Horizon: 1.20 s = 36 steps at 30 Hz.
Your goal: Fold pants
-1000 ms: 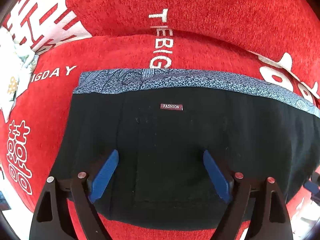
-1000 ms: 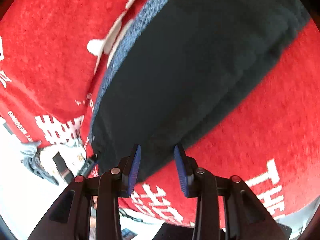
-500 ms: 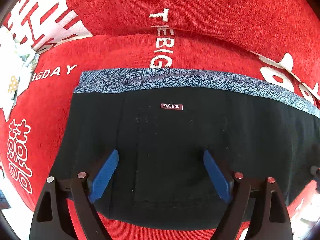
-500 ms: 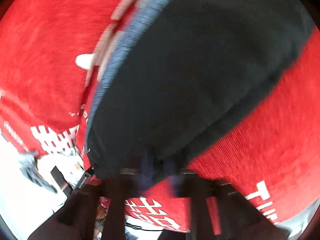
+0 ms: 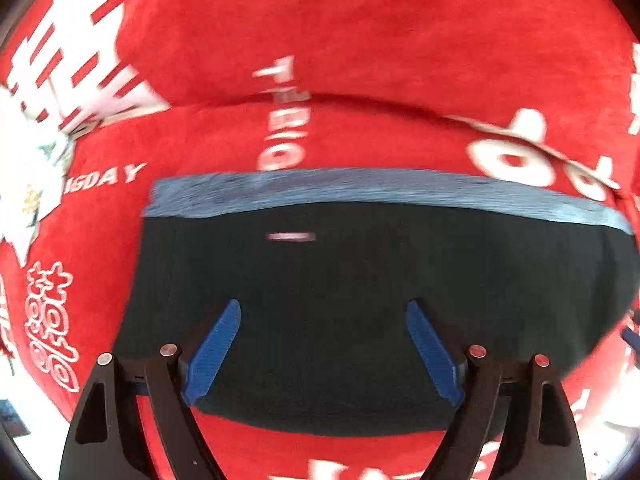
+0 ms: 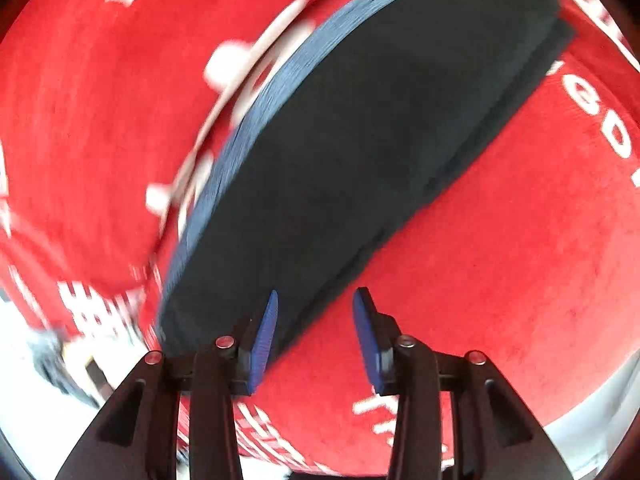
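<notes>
Lying folded into a compact black rectangle, the pants [image 5: 360, 300] fill the lower centre of the left wrist view, resting on a red cover [image 5: 380, 40] printed with white lettering. A patterned blue-grey waistband [image 5: 360, 192] runs along the bundle's top edge, with a small label [image 5: 291, 236] just below it, blurred by camera motion.

The left gripper [image 5: 324, 344] hangs above the bundle with its blue fingers [image 5: 214, 346] spread wide and nothing between them; it touches no cloth. Compared with a second ago, the pants sit lower and look smaller in this view, so the left hand has lifted away.

In the right wrist view the pants [image 6: 360, 140] stretch diagonally from lower left to upper right. The right gripper [image 6: 316, 336] is at the bundle's near corner. Half a second ago its fingers were pinched shut there; now they are opening, and only red cover shows between them, the left finger [image 6: 264, 340] just beside the black edge.

Both hands letting go and drawing back suggests the last fold is set and the pants are probably finished.
</notes>
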Motion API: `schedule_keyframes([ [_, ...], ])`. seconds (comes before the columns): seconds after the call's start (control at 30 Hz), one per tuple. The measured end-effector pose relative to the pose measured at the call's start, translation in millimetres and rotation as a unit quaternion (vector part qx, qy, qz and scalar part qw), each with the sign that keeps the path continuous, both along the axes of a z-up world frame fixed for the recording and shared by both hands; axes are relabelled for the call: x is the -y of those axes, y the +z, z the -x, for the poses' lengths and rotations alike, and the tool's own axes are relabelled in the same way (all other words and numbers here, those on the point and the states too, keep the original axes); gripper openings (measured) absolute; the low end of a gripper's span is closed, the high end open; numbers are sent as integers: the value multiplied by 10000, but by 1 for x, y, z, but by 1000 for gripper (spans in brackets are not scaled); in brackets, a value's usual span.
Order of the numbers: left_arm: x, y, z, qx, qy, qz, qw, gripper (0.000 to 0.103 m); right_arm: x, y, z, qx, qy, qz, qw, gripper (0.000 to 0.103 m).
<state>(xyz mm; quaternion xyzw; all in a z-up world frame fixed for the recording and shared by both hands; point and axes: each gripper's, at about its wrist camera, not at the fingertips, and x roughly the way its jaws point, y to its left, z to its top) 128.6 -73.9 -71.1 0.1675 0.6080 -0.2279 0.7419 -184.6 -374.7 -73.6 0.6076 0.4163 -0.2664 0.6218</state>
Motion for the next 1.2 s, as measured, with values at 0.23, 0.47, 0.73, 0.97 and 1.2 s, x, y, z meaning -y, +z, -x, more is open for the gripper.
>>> schedule_keyframes([
  [0.23, 62, -36, 53, -316, -625, -203, 9973, 87, 19, -26, 15, -222, -361, -89, 9991, 12],
  [0.47, 68, -28, 56, -159, -866, -513, 9948, 87, 40, -5, 73, -572, -579, 308, 9962, 17],
  [0.73, 161, -14, 86, -216, -1197, 25, 9926, 87, 144, -15, 117, -554, -1540, 626, 9845, 57],
  [0.97, 187, -37, 115, -220, -1181, -120, 9927, 87, 169, -34, 115, -559, -1321, 430, 9887, 5],
  [1.2, 197, -20, 108, -217, -1132, -368, 9926, 87, 172, -42, 177, -886, -1651, 172, 9821, 10],
])
